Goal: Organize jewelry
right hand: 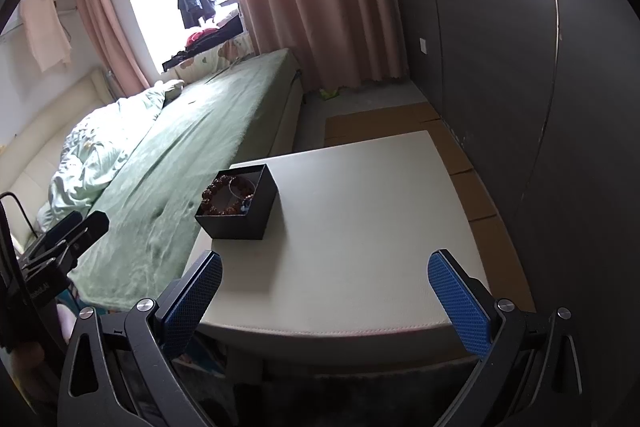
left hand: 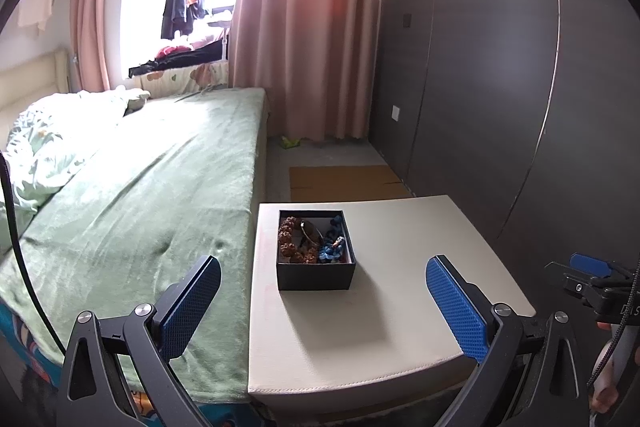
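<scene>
Jewelry fills a black box [left hand: 316,269]: a brown bead bracelet [left hand: 289,239] and blue beads [left hand: 332,247]. That box sits on a cream stool [left hand: 400,307] beside the bed [left hand: 152,187]. Left gripper [left hand: 323,303] and right gripper [right hand: 325,297] hover near the box, jaws wide, holding nothing.

The left gripper [left hand: 323,301] hung with its jaws spread wide, blue pads [left hand: 456,301] facing each other and nothing between them. The right gripper [right hand: 325,297] was likewise wide apart and empty, pads [right hand: 460,301] angled outward. Each showed at the edge of the other's view, level with it
</scene>
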Motion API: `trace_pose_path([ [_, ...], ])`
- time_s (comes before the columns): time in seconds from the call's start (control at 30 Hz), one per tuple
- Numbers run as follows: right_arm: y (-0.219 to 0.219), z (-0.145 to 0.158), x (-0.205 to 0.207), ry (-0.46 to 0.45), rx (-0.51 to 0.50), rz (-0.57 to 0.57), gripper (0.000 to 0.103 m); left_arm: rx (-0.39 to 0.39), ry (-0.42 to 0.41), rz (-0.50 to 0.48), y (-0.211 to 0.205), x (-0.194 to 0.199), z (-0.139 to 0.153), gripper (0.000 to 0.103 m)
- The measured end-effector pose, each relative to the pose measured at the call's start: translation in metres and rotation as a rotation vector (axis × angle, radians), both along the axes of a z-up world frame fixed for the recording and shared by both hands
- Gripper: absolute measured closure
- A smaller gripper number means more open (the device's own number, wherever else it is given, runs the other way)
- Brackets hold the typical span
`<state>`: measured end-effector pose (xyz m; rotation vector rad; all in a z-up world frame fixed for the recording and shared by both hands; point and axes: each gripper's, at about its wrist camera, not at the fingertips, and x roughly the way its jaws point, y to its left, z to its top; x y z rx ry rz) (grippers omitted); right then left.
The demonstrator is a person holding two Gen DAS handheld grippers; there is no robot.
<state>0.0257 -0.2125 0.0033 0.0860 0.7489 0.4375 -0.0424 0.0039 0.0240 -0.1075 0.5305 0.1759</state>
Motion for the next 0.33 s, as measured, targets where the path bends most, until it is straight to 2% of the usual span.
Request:
trace_pose_path([
  [0.33, 0.002, -0.0002, 0.0021, 0.007, -0.002, -0.001, 0.0, 0.014, -0.006, 0.001, -0.0012, -0.0007, 0.0004, 0.001],
])
